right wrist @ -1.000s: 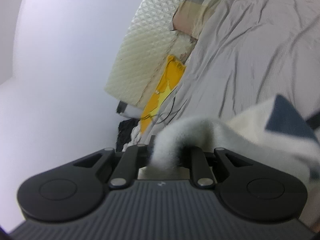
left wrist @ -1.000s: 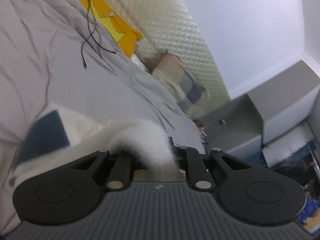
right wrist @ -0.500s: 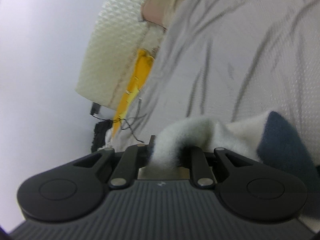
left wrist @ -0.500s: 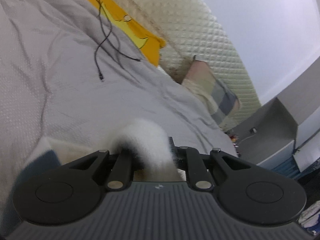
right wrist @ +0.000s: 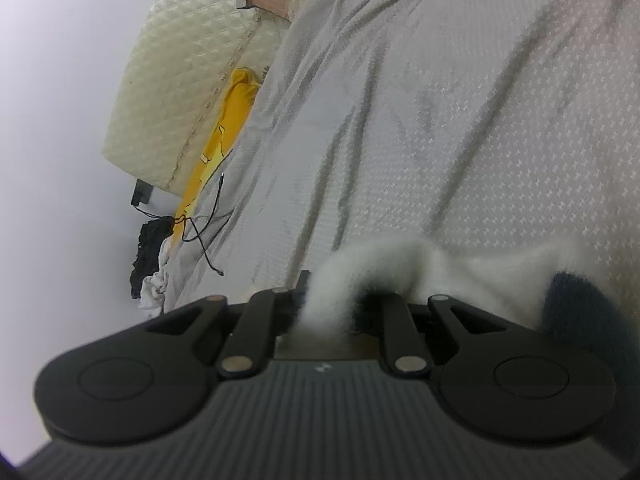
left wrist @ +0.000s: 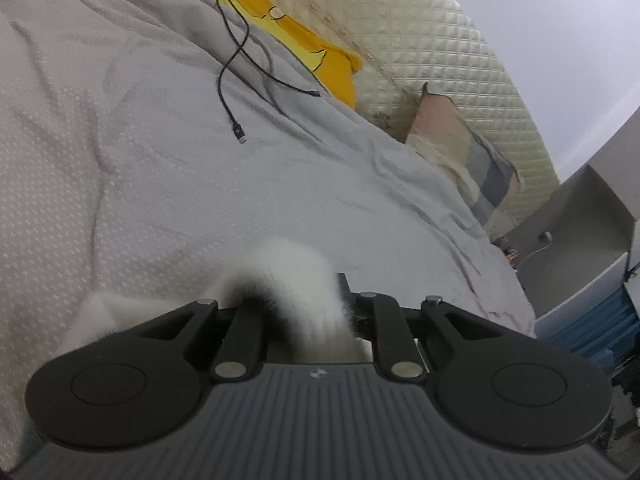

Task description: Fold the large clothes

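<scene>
Both tongs are clamped on the fuzzy white garment [left wrist: 296, 280]: the left tongs [left wrist: 310, 312] are nearly shut with a bunched roll of fleece pinched between the fingers, and the right tongs [right wrist: 332, 308] match, the roll arching up out of the gap. Neither set holds anything else.

Garment location: hanging from both grips, just above or grazing the grey bedsheet [left wrist: 160, 160]; actual contact is hidden behind the tool bodies. In the right view more of it spreads to the right, white fleece with a dark navy patch [right wrist: 580, 308]. In the left view a white edge shows at lower left.

Progress, my read: mid-fold. An edge is pinched at two points and being carried across the bed, so this looks like the lay-down phase of one fold. I can't tell how many folds are done, since most of the garment is out of frame. Left to do: set the edge down, release, probably fold again.

Pose: both tongs point forward and moderately down at the bed, towards the quilted headboard [left wrist: 440, 60]. The left view is rolled somewhat, with the bed sloping across frame. A charging cable [left wrist: 236, 80], yellow pillow [left wrist: 304, 48] and checked pillow [left wrist: 468, 152] lie ahead, well clear of the garment.
</scene>
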Tool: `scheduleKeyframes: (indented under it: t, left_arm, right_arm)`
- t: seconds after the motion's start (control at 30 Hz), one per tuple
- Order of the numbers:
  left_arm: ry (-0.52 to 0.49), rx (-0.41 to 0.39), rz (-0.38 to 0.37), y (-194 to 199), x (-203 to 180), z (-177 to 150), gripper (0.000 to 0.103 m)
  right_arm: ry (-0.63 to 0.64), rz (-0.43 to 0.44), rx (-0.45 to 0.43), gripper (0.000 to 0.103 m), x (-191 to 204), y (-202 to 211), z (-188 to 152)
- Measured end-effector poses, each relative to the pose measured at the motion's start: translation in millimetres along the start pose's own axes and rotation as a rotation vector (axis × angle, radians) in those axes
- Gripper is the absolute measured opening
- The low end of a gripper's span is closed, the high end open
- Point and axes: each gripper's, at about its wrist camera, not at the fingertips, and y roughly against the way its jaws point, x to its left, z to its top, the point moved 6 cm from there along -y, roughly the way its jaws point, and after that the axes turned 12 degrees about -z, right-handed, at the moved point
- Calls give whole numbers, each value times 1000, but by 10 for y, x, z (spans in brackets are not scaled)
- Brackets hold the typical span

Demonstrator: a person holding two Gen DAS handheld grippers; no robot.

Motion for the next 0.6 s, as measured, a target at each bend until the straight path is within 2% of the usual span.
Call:
scheduleKeyframes:
  t: [0.07,0.1,0.13,0.17,0.2,0.23,0.3,0.4,0.53,0.6]
  left_arm:
    - [15,17,-23,45,-41,-14,27]
    - [6,20,-35,91,-97,-18,42]
    - [-16,10,-41,155,-174,-22,57]
    - [-52,-12,-48,242,-270,-27,62]
    - [-92,-31,-54,336,-377,-41,65]
    - [-128,-45,-60,420,-469,-50,66]
    - [-173,-48,-96,582,-645,-111,66]
    - [-223,11,-136,740,-856,-312,66]
    - [-353,138,-30,693,-946,-708,66]
    - [-405,176,24,585,-920,-837,66]
  right_arm:
    - [17,-7,-1,19,29,24,-21]
    - [29,-12,-1,24,49,43,-30]
    - [42,-13,1,37,84,60,-37]
    - [54,-8,2,47,121,89,-51]
    - [65,10,0,68,179,133,-71]
    - [75,37,-5,81,226,184,-95]
    - [113,96,-9,82,355,296,-167]
    - [185,122,-35,82,520,473,-279]
    - [241,157,-46,81,650,642,-435]
    - [272,151,-40,81,680,670,-502]
